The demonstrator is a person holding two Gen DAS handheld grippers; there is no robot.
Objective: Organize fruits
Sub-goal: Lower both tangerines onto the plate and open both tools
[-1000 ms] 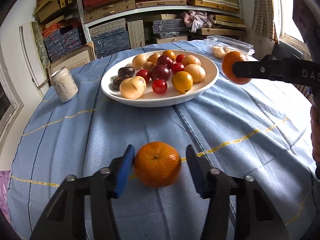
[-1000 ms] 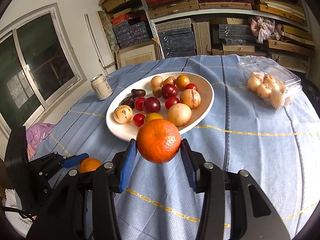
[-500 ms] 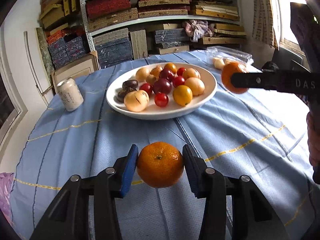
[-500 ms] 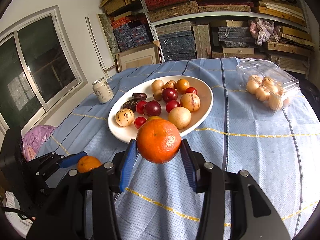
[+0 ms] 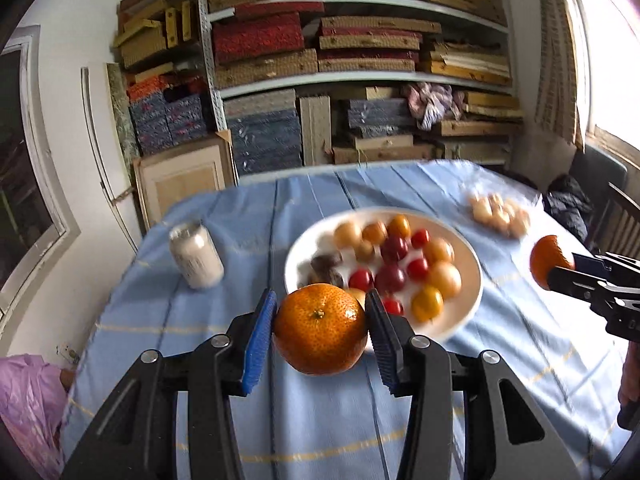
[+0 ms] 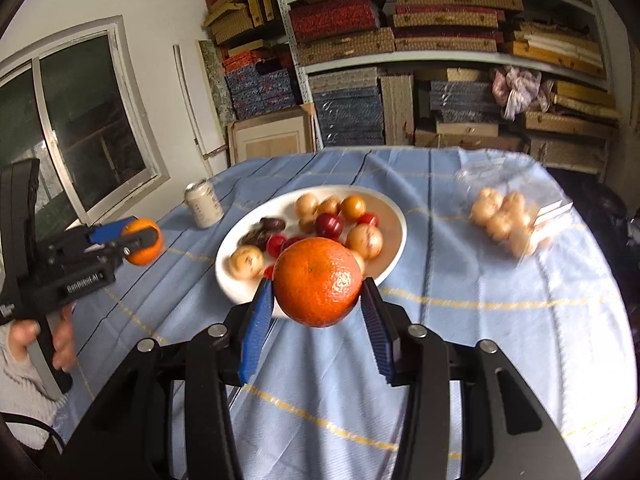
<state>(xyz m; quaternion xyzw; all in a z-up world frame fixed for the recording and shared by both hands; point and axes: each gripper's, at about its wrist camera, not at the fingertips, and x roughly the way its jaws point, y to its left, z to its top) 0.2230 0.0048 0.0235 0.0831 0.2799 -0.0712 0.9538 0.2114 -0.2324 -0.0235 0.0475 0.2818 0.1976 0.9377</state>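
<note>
My left gripper (image 5: 320, 330) is shut on an orange mandarin (image 5: 320, 330), held in the air above the blue tablecloth, just short of the near rim of the white plate (image 5: 468, 292). That plate carries several small red, yellow and tan fruits plus dark ones. My right gripper (image 6: 318, 312) is shut on a second mandarin (image 6: 318, 282), also lifted, in front of the plate (image 6: 396, 240). The right wrist view shows the left gripper (image 6: 138, 240) with its mandarin at the left; the left wrist view shows the right gripper's mandarin (image 5: 550, 256) at the right.
A pale drink can (image 5: 196, 256) stands left of the plate. A clear plastic box of pale round fruits (image 6: 508, 220) lies to the plate's right. Shelves stacked with boxes rise behind the table. A purple bag (image 5: 28, 404) hangs off the table's left side.
The left gripper closed on its mandarin and lifted it off the cloth toward the plate. The right gripper rose a little with its mandarin still held.
</note>
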